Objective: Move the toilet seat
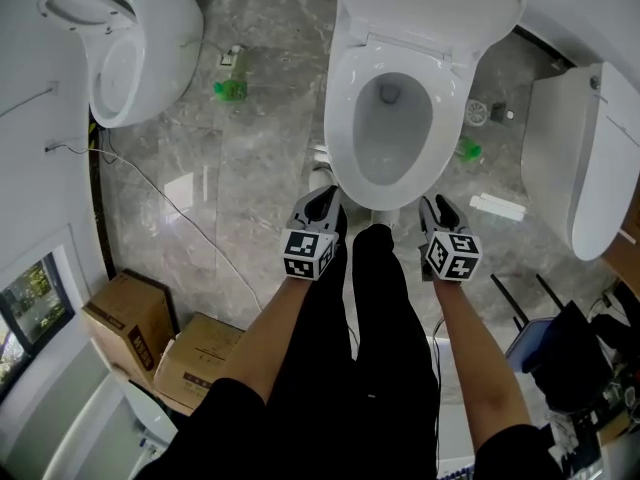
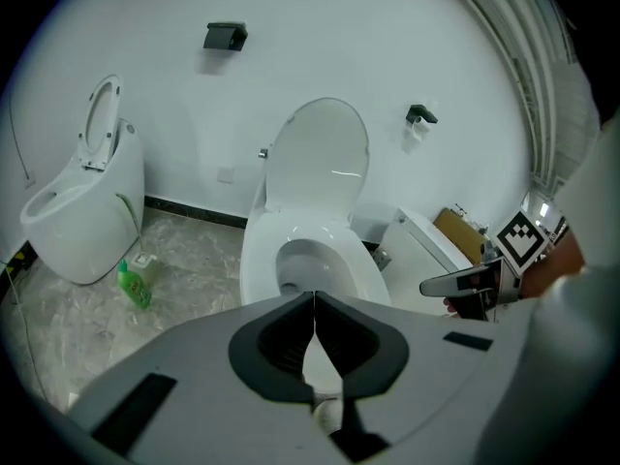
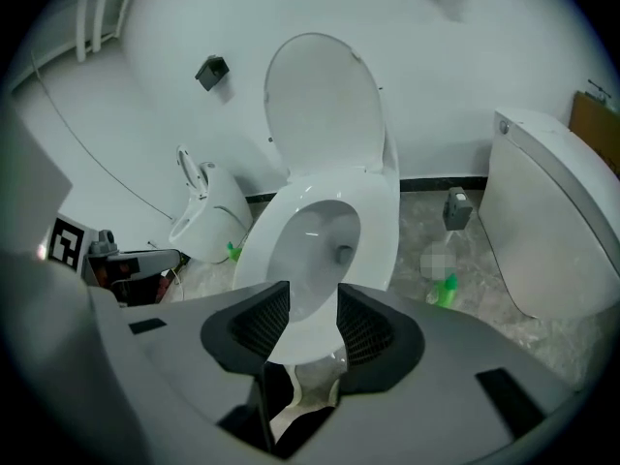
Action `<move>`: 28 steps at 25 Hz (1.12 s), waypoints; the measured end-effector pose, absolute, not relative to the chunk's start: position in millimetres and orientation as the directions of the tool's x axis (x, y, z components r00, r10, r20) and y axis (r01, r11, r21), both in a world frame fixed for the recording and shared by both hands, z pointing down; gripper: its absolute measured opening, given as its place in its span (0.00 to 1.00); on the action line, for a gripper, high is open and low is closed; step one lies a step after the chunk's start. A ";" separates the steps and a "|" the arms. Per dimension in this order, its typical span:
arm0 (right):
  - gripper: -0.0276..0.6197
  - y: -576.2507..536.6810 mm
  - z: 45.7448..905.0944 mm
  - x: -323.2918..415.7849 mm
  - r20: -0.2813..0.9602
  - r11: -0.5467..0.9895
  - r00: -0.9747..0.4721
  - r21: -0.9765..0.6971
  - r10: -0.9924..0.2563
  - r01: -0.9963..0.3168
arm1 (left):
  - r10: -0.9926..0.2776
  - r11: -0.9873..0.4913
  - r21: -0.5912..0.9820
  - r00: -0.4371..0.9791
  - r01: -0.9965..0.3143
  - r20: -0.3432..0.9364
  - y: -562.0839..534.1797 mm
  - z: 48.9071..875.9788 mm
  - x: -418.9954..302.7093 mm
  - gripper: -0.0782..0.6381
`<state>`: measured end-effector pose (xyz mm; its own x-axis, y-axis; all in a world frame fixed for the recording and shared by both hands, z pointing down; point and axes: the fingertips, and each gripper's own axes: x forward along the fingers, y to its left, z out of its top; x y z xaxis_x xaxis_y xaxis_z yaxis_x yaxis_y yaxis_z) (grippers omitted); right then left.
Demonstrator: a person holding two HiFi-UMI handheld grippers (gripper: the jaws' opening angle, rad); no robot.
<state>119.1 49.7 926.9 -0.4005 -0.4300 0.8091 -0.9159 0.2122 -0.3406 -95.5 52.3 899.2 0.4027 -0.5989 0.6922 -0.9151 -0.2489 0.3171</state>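
We hovered at six o'clock of the white oval plastic toilet seat (image 1: pixel 345 118), which lay flat, our left gripper (image 1: pixel 322 206) pinched shut on nothing and our right gripper (image 1: pixel 440 210) parted and empty, seemingly readied to catch the front rim.

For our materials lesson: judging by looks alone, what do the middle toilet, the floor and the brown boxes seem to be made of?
The middle toilet: likely glazed ceramic; white, glossy, sharp highlights. The floor: polished stone or marble-look tile; grey veining, a bright reflection. The brown boxes: cardboard; matt brown, folded flaps.
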 end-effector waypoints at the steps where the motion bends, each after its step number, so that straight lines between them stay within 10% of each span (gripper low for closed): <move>1: 0.28 52.3 934.1 118.8 0.816 0.209 -0.396 -0.337 -0.420 -0.918 | -0.583 -0.257 0.319 0.410 -0.912 0.701 55.0 907.8 -96.9 0.13; 28: 0.49 53.8 1057.8 125.2 0.872 -0.225 -0.366 -0.447 -0.325 -0.866 | -0.250 -0.050 0.571 0.563 -0.820 0.787 70.8 1051.2 -80.0 0.57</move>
<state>125.2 53.8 1057.8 -0.3660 -0.3252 0.8719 -0.8658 -0.2246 -0.4472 -80.0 70.8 1051.2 0.5634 -0.2502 0.7874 -0.8197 -0.0497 0.5707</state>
